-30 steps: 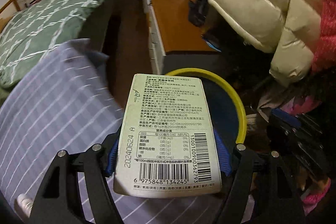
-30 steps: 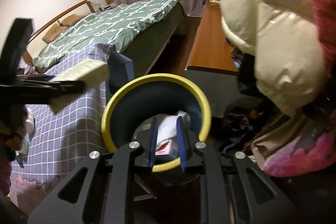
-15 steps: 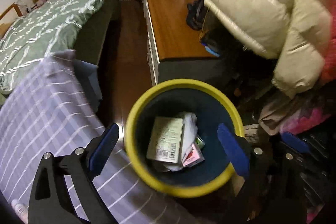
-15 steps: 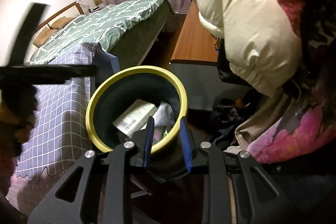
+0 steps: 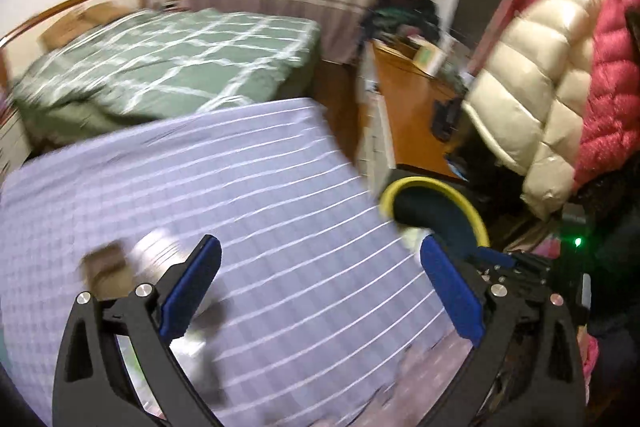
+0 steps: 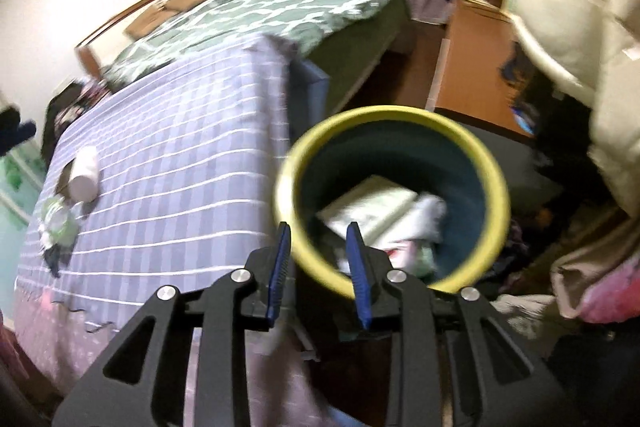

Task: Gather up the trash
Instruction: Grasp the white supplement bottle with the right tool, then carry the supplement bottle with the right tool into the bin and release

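Observation:
A dark bin with a yellow rim (image 6: pixel 390 201) stands beside the purple checked table (image 6: pixel 168 163); it also shows in the left wrist view (image 5: pixel 434 205). Inside lie a pale green carton (image 6: pixel 370 209) and white wrappers. My right gripper (image 6: pixel 320 259) is empty with its jaws a little apart, at the bin's near rim. My left gripper (image 5: pixel 320 283) is wide open and empty above the table (image 5: pixel 280 227). On the table lie a white cup (image 6: pixel 85 173), a crumpled green wrapper (image 6: pixel 58 225) and a brown scrap (image 5: pixel 105 263), blurred in the left wrist view.
A green quilted bed (image 5: pixel 168 63) lies behind the table. A wooden desk (image 5: pixel 412 99) runs along the right. Cream (image 5: pixel 532 79) and red (image 5: pixel 608 67) puffer jackets hang at the right, with clothes piled below them (image 6: pixel 592 287).
My left gripper opened and dropped the carton into the bin, then swung left over the table. My right gripper has opened slightly and drawn back from the bin.

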Tool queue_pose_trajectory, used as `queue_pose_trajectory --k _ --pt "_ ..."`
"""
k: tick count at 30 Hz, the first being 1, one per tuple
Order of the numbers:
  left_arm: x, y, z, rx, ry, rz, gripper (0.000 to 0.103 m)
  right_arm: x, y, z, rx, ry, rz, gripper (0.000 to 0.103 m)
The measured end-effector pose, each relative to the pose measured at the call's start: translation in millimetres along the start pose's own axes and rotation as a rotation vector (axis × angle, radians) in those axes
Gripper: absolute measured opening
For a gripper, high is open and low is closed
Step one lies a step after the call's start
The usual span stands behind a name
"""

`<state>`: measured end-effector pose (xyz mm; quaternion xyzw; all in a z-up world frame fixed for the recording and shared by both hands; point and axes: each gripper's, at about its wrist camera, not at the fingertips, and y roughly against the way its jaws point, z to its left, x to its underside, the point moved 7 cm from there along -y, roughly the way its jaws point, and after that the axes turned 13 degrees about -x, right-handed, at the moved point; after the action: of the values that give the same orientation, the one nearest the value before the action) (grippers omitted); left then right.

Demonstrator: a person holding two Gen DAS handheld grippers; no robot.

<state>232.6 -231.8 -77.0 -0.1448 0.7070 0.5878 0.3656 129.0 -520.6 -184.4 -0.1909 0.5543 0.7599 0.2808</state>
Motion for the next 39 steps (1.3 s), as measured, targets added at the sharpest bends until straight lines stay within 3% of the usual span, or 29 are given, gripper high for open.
queue_pose_trajectory --k 5,10,14,15,16,24,28,39 --pt "47.6 36.9 93.3 -0.134 0.119 -0.021 0.098 -13.1 -28.6 66.5 -0.100 0.081 0.018 0.028" --pt "82.8 68.1 156.4 -0.265 0.160 -0.038 0.098 -25.7 -55.7 152.3 -0.228 0.188 0.039 0.028" --pt "99.3 76.4 181.8 -0.278 0.182 -0.037 0.098 -35.3 -80.1 203.8 -0.289 0.265 0.077 0.030" --pt "102.6 76.7 187.3 -0.271 0.187 -0.035 0.098 -36.9 -86.4 213.7 -0.294 0.282 0.086 0.036" --pt "104.5 75.8 188.2 -0.268 0.189 -0.036 0.098 -39.5 -96.6 226.2 -0.304 0.300 0.101 0.042" --pt "104.3 67.1 179.3 -0.221 0.194 -0.043 0.098 -52.3 -152.8 266.9 -0.319 0.369 0.186 0.043" --pt "105.0 64.4 171.1 -0.212 0.186 -0.039 0.098 -51.7 -173.7 277.5 -0.308 0.388 0.221 0.049" --pt "110.0 54.9 162.3 -0.190 0.175 -0.018 0.098 -41.6 -211.2 289.4 -0.269 0.408 0.256 0.045"
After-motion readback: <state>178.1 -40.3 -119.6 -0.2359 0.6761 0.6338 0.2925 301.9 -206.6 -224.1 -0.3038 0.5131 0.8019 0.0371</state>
